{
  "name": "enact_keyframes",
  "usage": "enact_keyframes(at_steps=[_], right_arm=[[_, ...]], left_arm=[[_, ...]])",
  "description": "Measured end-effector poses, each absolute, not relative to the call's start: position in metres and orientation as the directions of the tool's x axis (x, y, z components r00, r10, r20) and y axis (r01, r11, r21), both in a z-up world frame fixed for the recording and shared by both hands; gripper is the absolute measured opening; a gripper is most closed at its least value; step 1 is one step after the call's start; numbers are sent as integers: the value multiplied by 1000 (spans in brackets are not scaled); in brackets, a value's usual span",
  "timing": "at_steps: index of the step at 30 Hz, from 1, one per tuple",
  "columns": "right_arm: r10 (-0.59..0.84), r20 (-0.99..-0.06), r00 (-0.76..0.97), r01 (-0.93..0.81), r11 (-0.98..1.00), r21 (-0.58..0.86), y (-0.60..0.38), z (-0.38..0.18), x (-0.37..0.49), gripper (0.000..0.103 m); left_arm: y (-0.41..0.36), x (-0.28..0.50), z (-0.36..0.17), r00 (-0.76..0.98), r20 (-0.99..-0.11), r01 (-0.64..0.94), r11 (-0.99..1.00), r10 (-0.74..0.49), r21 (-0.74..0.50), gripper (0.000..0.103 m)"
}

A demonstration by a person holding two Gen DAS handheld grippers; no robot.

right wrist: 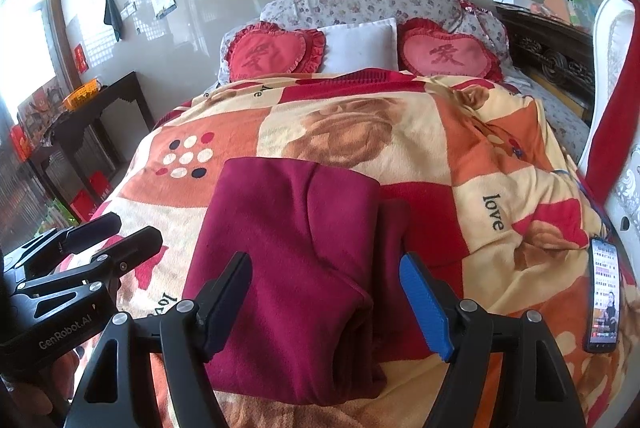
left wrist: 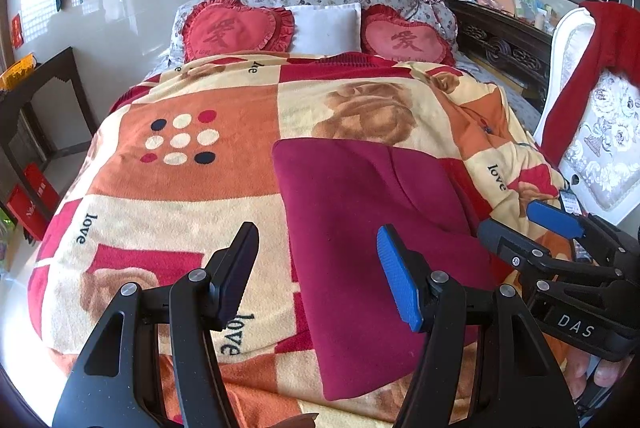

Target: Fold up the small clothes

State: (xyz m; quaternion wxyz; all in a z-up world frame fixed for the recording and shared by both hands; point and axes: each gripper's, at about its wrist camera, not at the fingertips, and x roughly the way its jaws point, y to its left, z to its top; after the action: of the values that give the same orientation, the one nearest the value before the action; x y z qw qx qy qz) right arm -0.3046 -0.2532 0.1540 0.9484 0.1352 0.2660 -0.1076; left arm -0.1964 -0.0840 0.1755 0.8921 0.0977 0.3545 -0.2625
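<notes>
Two tongs hang parted and empty over a bed. Folded maroon garment [right wrist: 296,268] lies on the blanket [left wrist: 168,188], long axis running away from the right tongs [right wrist: 340,304], directly beneath them; left tongs [left wrist: 320,276] sit off its left edge, farther.

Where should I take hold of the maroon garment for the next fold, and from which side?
Probably its two near corners. The maroon garment lies flat, already folded into a long rectangle, on the blanket. Come in low from the near end, the open left claw and the open right claw each pinching all layers.
</notes>
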Motion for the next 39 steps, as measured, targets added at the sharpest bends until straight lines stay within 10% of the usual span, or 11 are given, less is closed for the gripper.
enact_keyframes(at_steps=[39], right_arm=[[-110, -583, 805, 275, 940, 202, -245, 140, -285, 75]], left_arm=[[-85, -190, 160, 597, -705, 509, 860, -383, -36, 62]])
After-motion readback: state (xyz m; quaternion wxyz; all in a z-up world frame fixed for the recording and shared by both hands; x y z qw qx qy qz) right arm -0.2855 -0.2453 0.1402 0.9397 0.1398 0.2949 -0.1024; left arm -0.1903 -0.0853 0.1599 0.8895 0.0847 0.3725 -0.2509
